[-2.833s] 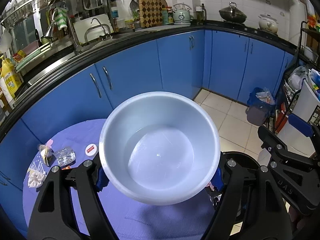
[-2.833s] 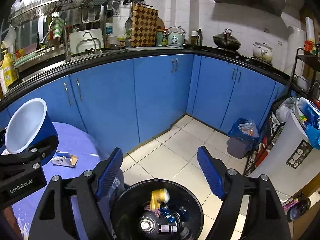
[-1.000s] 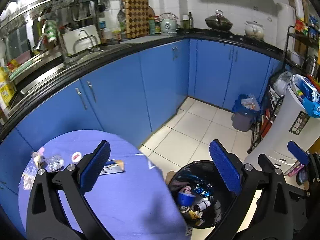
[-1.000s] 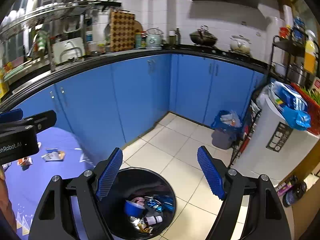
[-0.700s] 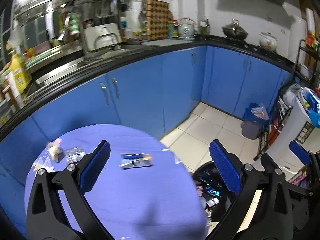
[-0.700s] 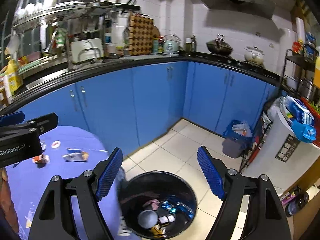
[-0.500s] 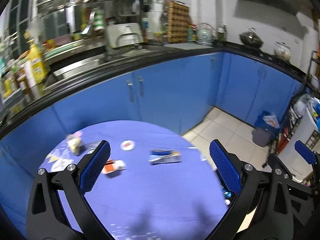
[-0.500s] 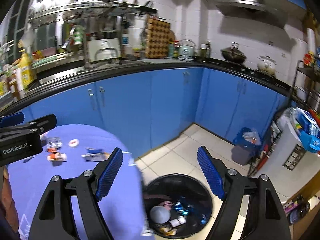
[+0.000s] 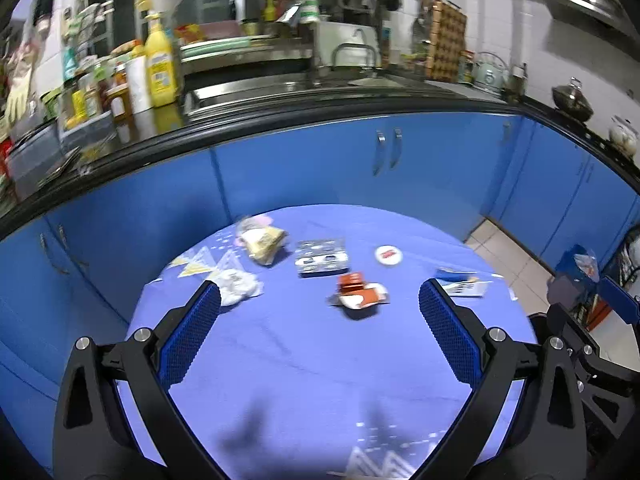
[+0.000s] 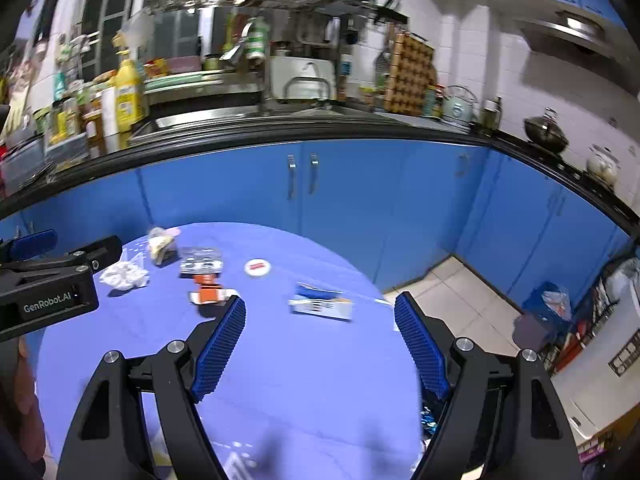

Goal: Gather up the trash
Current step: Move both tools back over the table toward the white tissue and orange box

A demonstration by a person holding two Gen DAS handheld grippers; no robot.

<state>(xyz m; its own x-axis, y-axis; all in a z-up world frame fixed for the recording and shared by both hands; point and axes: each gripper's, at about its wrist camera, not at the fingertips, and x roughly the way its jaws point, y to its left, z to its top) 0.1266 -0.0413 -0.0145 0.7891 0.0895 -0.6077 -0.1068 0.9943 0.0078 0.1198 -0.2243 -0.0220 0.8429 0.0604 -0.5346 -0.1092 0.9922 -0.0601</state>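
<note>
Left gripper (image 9: 319, 307) & right gripper (image 10: 320, 318) fingers wide apart, holding nothing (both above table (image 9: 304, 368)).

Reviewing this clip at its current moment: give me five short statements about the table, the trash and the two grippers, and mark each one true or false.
1. Both grippers are empty, with jaws open. True: nothing sits between the pads of the left gripper or the right gripper.
2. The left gripper holds a white bowl. False: no bowl is in view.
3. An orange-and-white wrapper lies on the purple tablecloth. True.
4. The round white lid is stacked on the blister pack. False: it lies apart, beside it.
5. The table is already cleared of trash. False: a crumpled tissue and a blue-and-white packet also remain.
</note>
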